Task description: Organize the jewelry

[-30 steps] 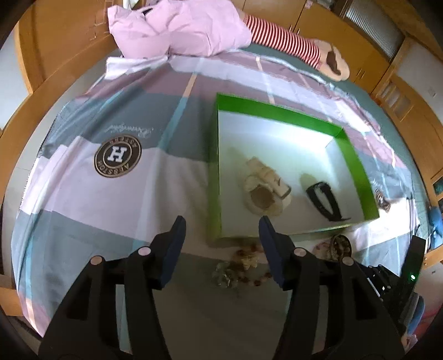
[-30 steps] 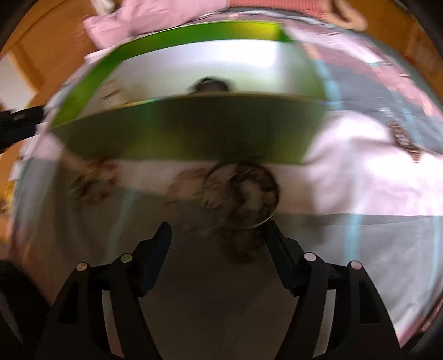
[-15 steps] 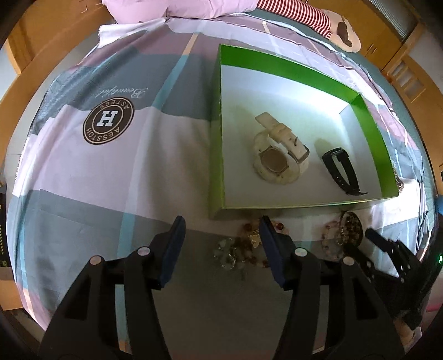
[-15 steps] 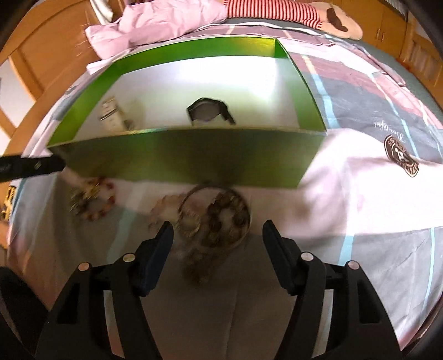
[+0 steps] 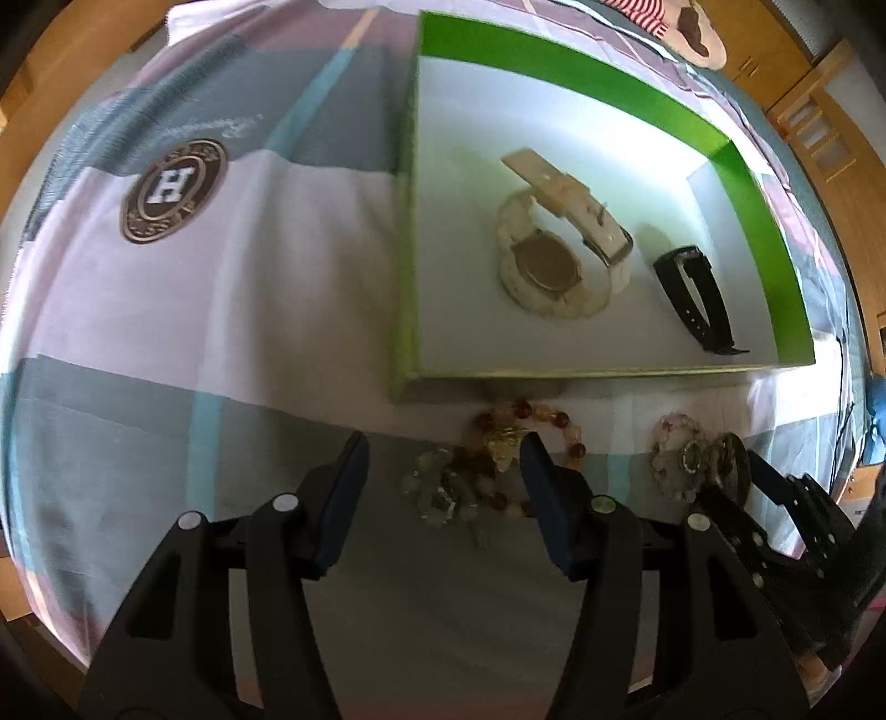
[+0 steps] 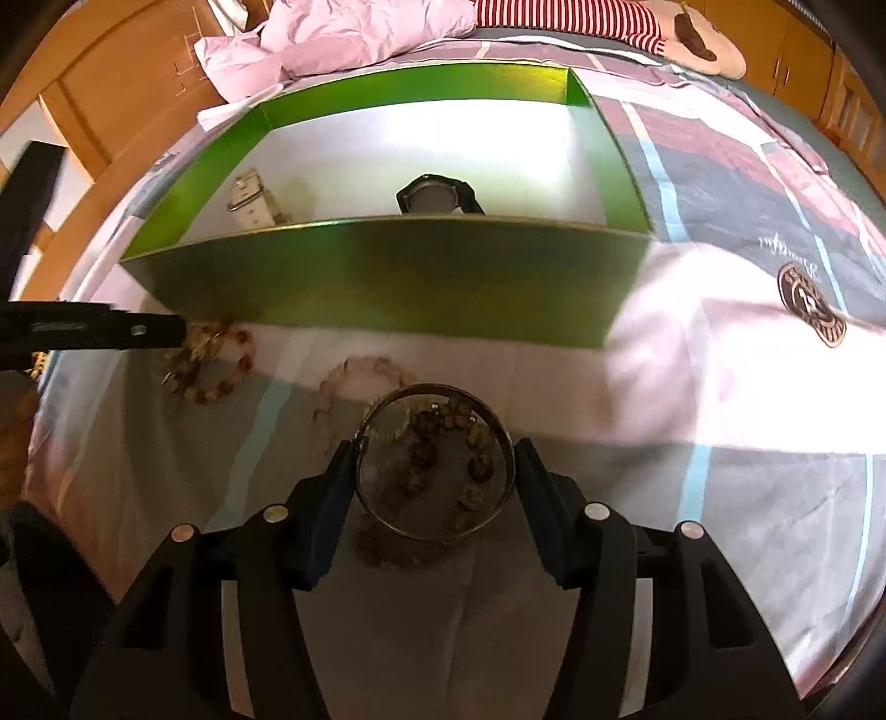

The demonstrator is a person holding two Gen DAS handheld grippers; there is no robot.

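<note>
A green box (image 5: pixel 769 260) with a white floor holds a cream watch (image 5: pixel 554 260) and a black watch (image 5: pixel 698 299). In front of it on the bedsheet lie an amber bead bracelet (image 5: pixel 498 459), a pale pink bead bracelet (image 6: pixel 354 387) and a metal bangle with charm beads (image 6: pixel 437 465). My left gripper (image 5: pixel 443 471) is open, low over the amber bracelet. My right gripper (image 6: pixel 434 471) is open with the bangle between its fingers; whether the pads touch it I cannot tell. The box (image 6: pixel 387 277) also shows in the right wrist view.
The bed has a patchwork sheet with a round H logo (image 5: pixel 174 188). A pink pillow (image 6: pixel 343 39) and a striped plush toy (image 6: pixel 609 22) lie beyond the box. A wooden bed frame (image 6: pixel 99 111) surrounds the mattress.
Both grippers have moved forward and down toward the jewelry. The bangle now sits between the right gripper's fingers, and the amber bracelet is between the left gripper's fingers.
</note>
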